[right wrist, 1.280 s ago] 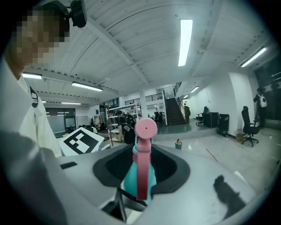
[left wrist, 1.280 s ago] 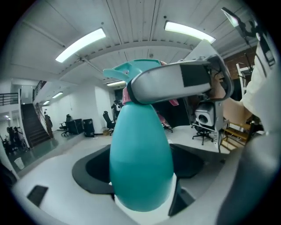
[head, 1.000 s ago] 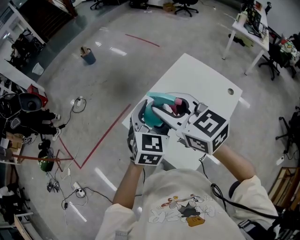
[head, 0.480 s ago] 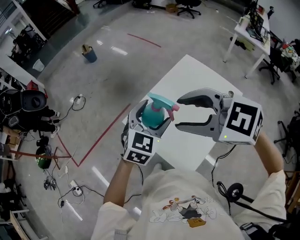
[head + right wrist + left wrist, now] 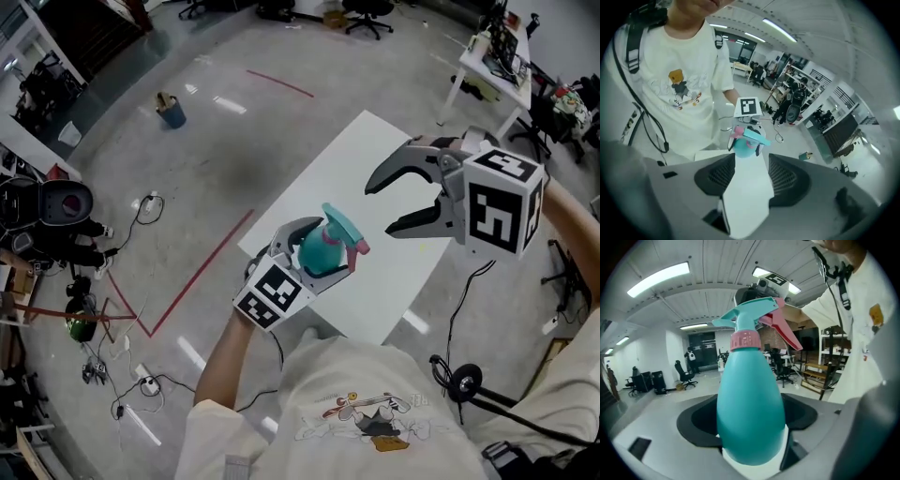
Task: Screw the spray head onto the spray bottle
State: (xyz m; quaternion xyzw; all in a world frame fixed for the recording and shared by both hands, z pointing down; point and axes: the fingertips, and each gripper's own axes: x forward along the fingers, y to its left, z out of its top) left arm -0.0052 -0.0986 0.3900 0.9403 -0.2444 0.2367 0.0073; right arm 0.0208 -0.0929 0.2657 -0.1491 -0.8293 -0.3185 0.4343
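Left gripper (image 5: 326, 253) clamps the teal spray bottle (image 5: 750, 399) over the table's (image 5: 375, 159) near edge, with the spray head (image 5: 757, 317) seated on its neck. Right gripper (image 5: 382, 206), its jaws just opened and empty, stands apart. Likely step: regrasping between turns. Next: close on the head and twist.

Bright ceiling strip lights (image 5: 658, 278), floor glare, fisheye-bent edges with dark corners, nearest parts blurred

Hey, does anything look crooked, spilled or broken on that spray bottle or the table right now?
Nothing stands out. The spray head sits straight on the teal bottle, which the left gripper clamps, tilted, over the white table. No spill shows.
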